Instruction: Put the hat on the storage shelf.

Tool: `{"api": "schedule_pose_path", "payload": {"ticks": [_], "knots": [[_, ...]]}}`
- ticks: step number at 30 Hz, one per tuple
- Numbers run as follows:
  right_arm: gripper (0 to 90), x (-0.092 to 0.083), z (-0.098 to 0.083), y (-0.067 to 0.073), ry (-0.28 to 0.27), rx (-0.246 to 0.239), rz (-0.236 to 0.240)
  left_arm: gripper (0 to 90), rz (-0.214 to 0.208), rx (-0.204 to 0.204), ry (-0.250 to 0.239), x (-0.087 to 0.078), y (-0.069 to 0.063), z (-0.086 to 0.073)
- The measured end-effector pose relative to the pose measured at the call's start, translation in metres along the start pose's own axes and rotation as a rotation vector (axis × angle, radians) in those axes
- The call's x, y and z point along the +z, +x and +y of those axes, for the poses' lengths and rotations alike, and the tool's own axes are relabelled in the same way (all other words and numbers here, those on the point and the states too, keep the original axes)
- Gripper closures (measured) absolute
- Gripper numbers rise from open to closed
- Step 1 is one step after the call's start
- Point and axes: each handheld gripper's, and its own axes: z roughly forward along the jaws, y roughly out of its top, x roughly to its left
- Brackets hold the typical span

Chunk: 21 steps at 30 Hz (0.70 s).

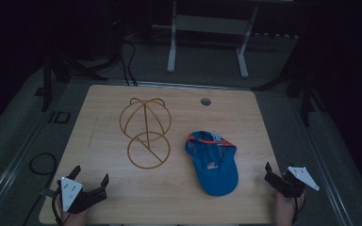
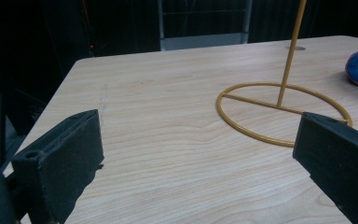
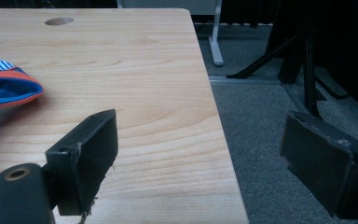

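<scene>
We take this for a dim lab: a bare wooden table [image 1: 99, 188] on grey carpet [image 1: 283, 122], cables [image 1: 129, 66] and stand legs [image 1: 171, 52] at twelve o'clock.

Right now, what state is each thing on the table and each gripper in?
Blue cap: lying flat on the table, right of the stand, not held.
Wire hat stand: upright on its ring base, nothing on it.
Left gripper: open, holding nothing, near the front left corner.
Right gripper: open, holding nothing, at the table's right edge.
</scene>
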Motion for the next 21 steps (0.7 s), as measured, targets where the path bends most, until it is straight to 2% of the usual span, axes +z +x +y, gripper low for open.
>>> {"api": "schedule_pose_path", "payload": {"ticks": [7, 8, 11, 15, 19, 21], "knots": [[11.2, -0.001, 0.002, 0.001, 0.012, -0.006, 0.013, 2.0, 0.004, 0.007, 0.004, -0.001, -0.001, 0.001], [12.8, -0.002, 0.005, 0.002, 0.013, -0.024, 0.038, 2.0, 0.008, 0.025, 0.002, -0.001, -0.001, 0.002], [12.7, 0.0, 0.011, 0.002, 0.036, -0.034, 0.073, 2.0, 0.004, 0.017, 0.007, -0.001, -0.001, 0.002], [13.2, -0.003, 0.026, 0.0, 0.016, -0.027, 0.097, 2.0, -0.01, -0.006, 0.005, -0.001, -0.001, 0.002], [14.2, -0.005, 0.043, -0.002, 0.005, -0.029, 0.117, 2.0, 0.003, 0.015, 0.021, 0.0, -0.002, 0.002], [14.2, -0.005, 0.052, -0.003, 0.006, -0.024, 0.139, 2.0, 0.002, 0.014, 0.013, -0.001, -0.003, 0.003]]}}
